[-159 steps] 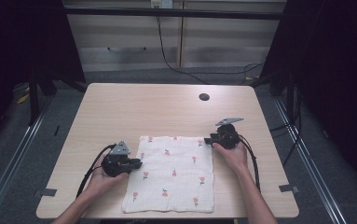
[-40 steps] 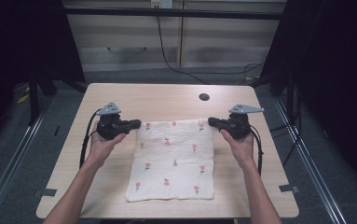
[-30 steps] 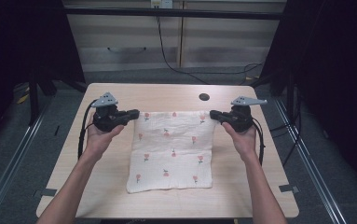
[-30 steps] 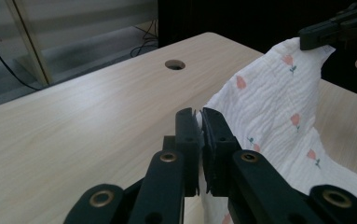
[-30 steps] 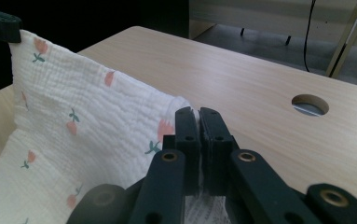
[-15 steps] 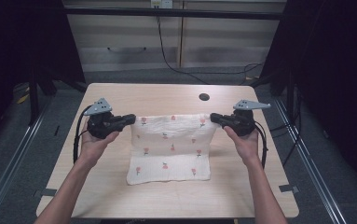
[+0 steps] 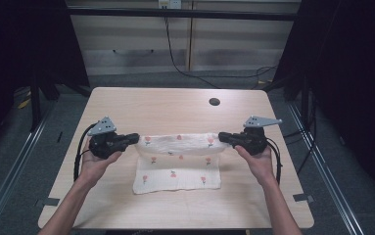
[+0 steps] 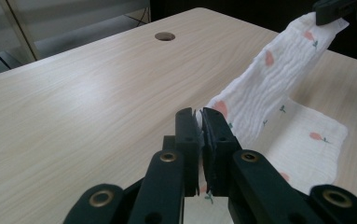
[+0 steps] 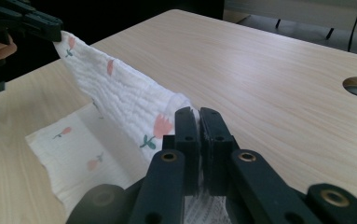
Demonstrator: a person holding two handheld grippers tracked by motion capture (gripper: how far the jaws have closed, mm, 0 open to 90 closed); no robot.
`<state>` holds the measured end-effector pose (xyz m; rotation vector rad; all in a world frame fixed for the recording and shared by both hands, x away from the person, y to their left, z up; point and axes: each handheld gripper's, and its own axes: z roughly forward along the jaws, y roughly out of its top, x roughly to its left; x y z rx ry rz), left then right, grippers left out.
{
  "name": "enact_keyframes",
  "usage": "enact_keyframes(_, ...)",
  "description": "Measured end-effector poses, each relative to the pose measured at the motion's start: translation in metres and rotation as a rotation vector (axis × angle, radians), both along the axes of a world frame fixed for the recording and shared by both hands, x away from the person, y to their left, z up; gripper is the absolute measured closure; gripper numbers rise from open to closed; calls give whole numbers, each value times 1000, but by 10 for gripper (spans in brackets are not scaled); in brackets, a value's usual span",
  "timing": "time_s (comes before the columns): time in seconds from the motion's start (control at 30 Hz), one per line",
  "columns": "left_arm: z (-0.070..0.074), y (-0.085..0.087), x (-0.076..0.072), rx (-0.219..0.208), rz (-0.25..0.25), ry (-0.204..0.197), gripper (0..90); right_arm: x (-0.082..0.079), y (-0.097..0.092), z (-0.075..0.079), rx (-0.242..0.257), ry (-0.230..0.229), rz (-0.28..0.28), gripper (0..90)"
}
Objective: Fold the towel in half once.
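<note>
While I look down from the high view, the cloth (image 7: 177, 159) has changed shape since a moment back: its far edge, which lay flat toward twelve o'clock, now hangs off the table (image 7: 175, 105) between my grippers, and the near half is still spread on the wood toward six. That reads to me as a fold in progress, the far edge being carried over the near one. My left gripper (image 7: 132, 139) holds the corner at nine o'clock, my right gripper (image 7: 224, 137) the corner at three. The lifted edge runs nine to three, and that is the cloth's long axis now.

From the left gripper view, my jaws are pressed together with a sliver of white fabric pinched between them. The cloth (image 8: 269, 88) climbs away toward two o'clock to the other gripper (image 8: 339, 8), sagging slightly.

From the right gripper view, my jaws are likewise closed on a corner. The cloth (image 9: 120, 95) stretches toward ten o'clock, and its flat part lies at seven.
</note>
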<state>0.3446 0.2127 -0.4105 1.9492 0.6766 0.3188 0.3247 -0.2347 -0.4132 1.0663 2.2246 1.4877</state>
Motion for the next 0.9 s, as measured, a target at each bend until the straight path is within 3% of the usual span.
enact_keyframes(0.17,-5,7,-8,-12,-7,16,859,-11,2,-3,-14,12,24,863)
enact_keyframes(0.4,-16,10,-20,36,-26,39,859,-19,5,-16,-36,56,42,863)
enact_keyframes(0.57,-28,11,-30,45,-30,62,859,-30,6,-28,-70,81,61,860)
enact_keyframes(0.8,-51,8,-39,80,-48,96,859,-36,8,-35,-83,100,65,860)
enact_keyframes(0.9,-67,7,-40,110,-50,137,859,-41,9,-44,-75,108,67,861)
